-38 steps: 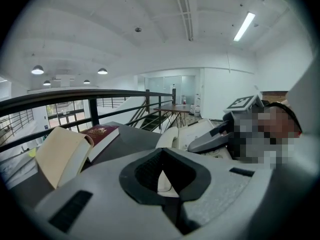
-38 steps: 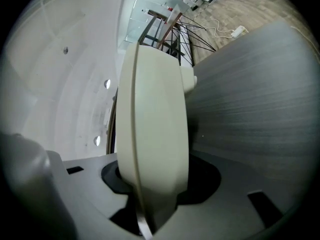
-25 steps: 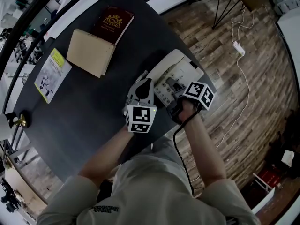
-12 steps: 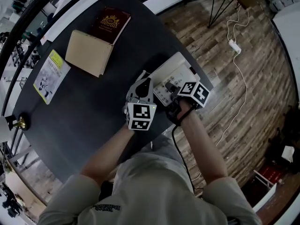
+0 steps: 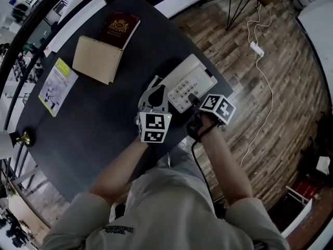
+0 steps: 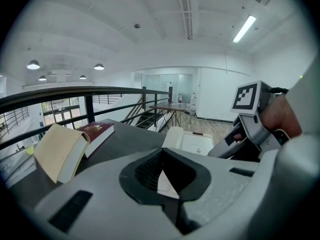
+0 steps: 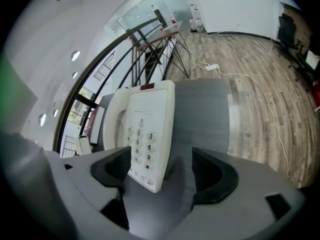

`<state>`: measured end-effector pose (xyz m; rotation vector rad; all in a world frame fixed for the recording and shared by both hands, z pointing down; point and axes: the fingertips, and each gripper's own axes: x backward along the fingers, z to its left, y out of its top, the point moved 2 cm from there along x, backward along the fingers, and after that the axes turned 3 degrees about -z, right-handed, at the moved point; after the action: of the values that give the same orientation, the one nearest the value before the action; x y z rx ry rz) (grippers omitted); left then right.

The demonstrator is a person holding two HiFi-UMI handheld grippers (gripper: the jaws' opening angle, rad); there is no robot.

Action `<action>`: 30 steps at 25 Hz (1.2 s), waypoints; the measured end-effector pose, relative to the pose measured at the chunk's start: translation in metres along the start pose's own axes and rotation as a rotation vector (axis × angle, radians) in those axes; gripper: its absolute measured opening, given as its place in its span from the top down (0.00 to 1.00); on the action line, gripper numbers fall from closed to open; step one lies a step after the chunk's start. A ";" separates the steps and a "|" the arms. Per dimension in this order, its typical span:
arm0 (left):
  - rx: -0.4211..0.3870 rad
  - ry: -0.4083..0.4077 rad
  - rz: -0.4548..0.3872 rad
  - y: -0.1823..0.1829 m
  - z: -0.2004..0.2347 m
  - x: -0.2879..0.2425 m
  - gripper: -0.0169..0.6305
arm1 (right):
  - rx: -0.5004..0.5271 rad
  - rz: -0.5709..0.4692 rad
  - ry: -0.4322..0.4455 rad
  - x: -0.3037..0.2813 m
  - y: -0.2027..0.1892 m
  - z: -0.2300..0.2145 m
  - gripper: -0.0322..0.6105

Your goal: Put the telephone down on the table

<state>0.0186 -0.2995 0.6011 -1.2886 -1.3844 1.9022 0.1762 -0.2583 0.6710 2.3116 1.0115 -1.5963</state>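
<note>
Telephone (image 5: 190,82), white w/ keypad, flat on table (image 5: 104,121); right tool (image 7: 165,166) spread, left tool (image 6: 164,154) pressed together.

Table contents, as we are listing them:

- The white push-button telephone (image 5: 188,81) is lying flat at the right edge of the dark grey table (image 5: 104,119).
- The grey left gripper (image 5: 156,90) is sitting just left of it.
- The grey right gripper (image 5: 193,102) is standing at its near end, jaws straddling a corner.
- The tan thick book (image 5: 99,60) is lying far left, touching the maroon hardback book (image 5: 119,27) behind it.
- The printed paper pamphlet (image 5: 56,86) is lying further left, apart.
- The white power strip (image 5: 254,47) is lying on the wooden plank floor (image 5: 281,103), to the table's right.
</note>
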 end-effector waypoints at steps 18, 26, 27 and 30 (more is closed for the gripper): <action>-0.102 -0.051 -0.187 0.114 -0.062 0.082 0.97 | 0.514 -0.668 0.374 0.198 0.033 0.066 0.89; -0.078 -0.067 -0.343 0.197 -0.086 0.138 0.97 | 0.801 -1.033 0.404 0.313 0.030 0.091 0.92; -0.083 -0.075 -0.365 0.206 -0.090 0.146 0.97 | 0.823 -1.058 0.413 0.326 0.028 0.093 0.92; -0.107 -0.092 -0.445 0.230 -0.099 0.172 0.97 | 0.875 -1.123 0.436 0.364 0.020 0.099 0.93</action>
<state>0.0625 -0.2070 0.3151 -0.8519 -1.6745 1.6152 0.1863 -0.1615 0.3058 2.8980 2.4314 -2.2516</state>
